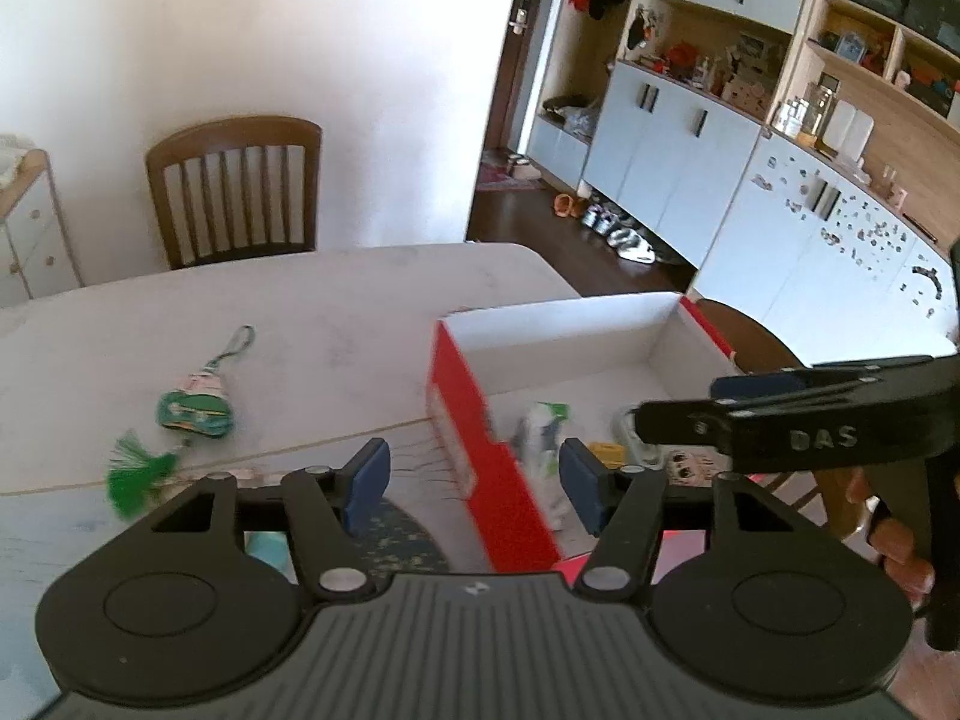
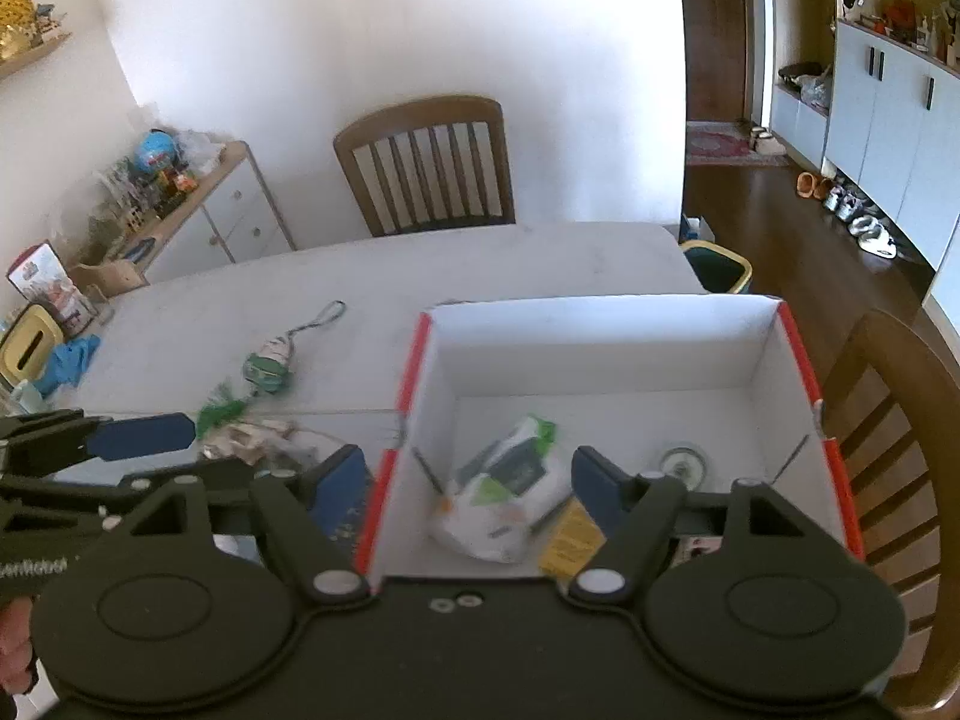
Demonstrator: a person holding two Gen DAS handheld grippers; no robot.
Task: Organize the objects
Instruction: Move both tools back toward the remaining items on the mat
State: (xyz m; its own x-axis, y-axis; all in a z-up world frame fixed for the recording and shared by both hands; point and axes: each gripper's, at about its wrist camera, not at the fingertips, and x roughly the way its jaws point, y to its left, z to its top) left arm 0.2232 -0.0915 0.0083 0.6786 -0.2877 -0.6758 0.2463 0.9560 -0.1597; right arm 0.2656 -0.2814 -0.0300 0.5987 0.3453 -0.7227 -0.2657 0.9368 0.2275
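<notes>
Both grippers, left (image 1: 474,483) and right (image 2: 468,489), spread wide, empty. White pouch (image 2: 504,498) in red-edged box (image 2: 600,330): long axis diagonal, green end toward far right.

A brown wooden chair (image 2: 426,165) stands by the white wall (image 2: 360,30). Right of the chair are a dark floor (image 2: 774,204) and blue cupboards (image 1: 672,150).
</notes>
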